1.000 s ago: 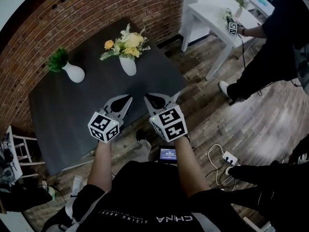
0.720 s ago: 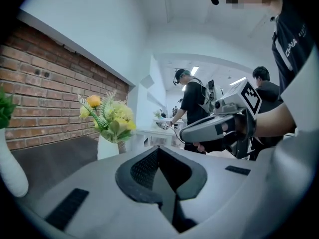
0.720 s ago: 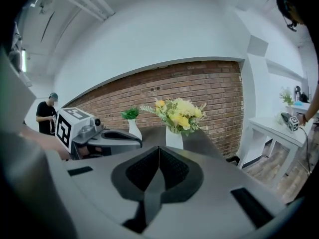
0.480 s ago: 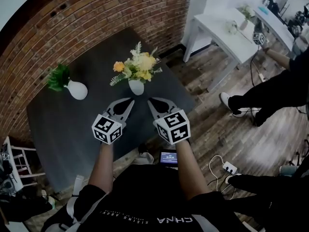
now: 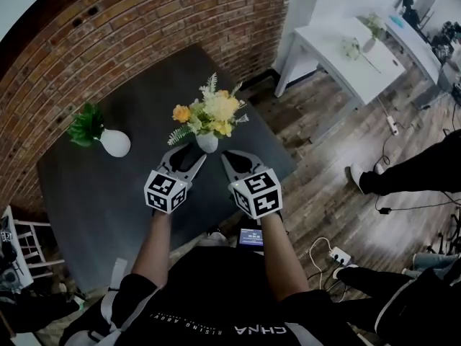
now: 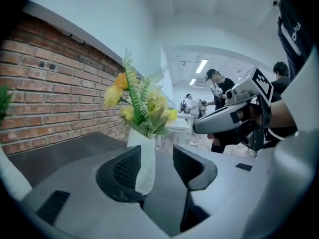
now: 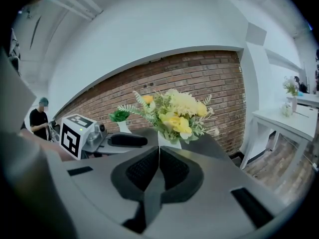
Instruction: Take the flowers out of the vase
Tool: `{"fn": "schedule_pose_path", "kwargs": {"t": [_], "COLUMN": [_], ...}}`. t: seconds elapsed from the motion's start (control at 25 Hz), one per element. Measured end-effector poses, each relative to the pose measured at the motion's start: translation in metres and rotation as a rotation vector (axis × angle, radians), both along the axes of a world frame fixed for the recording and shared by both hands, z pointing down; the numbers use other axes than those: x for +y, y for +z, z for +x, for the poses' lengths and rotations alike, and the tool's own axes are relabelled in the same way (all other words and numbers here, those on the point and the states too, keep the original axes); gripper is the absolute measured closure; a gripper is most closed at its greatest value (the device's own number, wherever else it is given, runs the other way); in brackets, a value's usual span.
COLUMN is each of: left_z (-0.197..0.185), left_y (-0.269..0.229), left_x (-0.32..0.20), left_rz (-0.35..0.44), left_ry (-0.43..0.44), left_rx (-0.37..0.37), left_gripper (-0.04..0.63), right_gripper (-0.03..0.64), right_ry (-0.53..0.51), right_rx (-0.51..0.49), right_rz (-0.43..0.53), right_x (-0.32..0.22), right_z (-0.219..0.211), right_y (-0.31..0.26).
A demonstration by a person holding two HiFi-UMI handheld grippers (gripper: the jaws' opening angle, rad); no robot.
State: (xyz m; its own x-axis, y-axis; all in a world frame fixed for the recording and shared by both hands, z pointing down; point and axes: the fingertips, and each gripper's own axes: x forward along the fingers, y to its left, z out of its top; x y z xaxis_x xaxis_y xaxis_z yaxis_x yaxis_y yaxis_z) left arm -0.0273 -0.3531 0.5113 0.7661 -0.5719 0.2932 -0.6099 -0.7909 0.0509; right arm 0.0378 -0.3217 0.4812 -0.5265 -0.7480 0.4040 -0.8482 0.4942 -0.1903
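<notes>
the white vase [image 5: 207,143] stands upright on the dark table [image 5: 101,193], toward its near right edge, with the yellow and cream flowers [image 5: 209,112] in it. the left gripper [image 5: 193,157] has its tips just near and left of the vase; its jaws stand apart and have just been opening. in the left gripper view the vase shows in the gap between them, close against the left pad, though whether it touches is hard to tell. the right gripper [image 5: 226,157] lies just near and right of the vase, jaws pressed together with nothing between them. a small white vase with a green plant [image 5: 114,143] stands well apart to the left, near the brick wall [image 5: 144,20].
</notes>
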Motion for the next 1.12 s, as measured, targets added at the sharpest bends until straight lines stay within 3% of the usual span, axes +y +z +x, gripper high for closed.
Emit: {"fn": "schedule_pose_path", "kwargs": {"t": [0.2, 0.32, 0.36, 0.64, 0.8, 1.12], "left_z": [0.003, 0.006, 0.009, 0.023, 0.034, 0.031], "left_y": [0.005, 0.009, 0.012, 0.034, 0.039, 0.043], "left_x": [-0.025, -0.039, -0.042, -0.062, -0.068, -0.071], "left_rz": [0.034, 0.059, 0.060, 0.044, 0.051, 0.050], "left_ry": [-0.078, -0.082, -0.071, -0.050, -0.009, -0.042], "left_rx": [-0.012, -0.008, -0.010, -0.028, -0.036, -0.021], "left_gripper": [0.305, 0.304, 0.304, 0.259, 0.261, 0.296], "right_gripper": [0.609, 0.594, 0.532, 0.329, 0.327, 0.327], "right_ry": [-0.050, -0.056, -0.066, -0.114, -0.116, -0.097], "right_rx": [-0.012, -0.038, -0.051, -0.106, -0.120, -0.140], "right_rz": [-0.033, -0.050, -0.061, -0.113, -0.117, -0.080], "right_x": [-0.010, -0.019, -0.021, -0.041, -0.057, -0.088], "right_z": [0.006, 0.012, 0.012, 0.007, 0.002, -0.014], "right_y": [0.008, 0.013, 0.015, 0.031, 0.037, 0.037]}}
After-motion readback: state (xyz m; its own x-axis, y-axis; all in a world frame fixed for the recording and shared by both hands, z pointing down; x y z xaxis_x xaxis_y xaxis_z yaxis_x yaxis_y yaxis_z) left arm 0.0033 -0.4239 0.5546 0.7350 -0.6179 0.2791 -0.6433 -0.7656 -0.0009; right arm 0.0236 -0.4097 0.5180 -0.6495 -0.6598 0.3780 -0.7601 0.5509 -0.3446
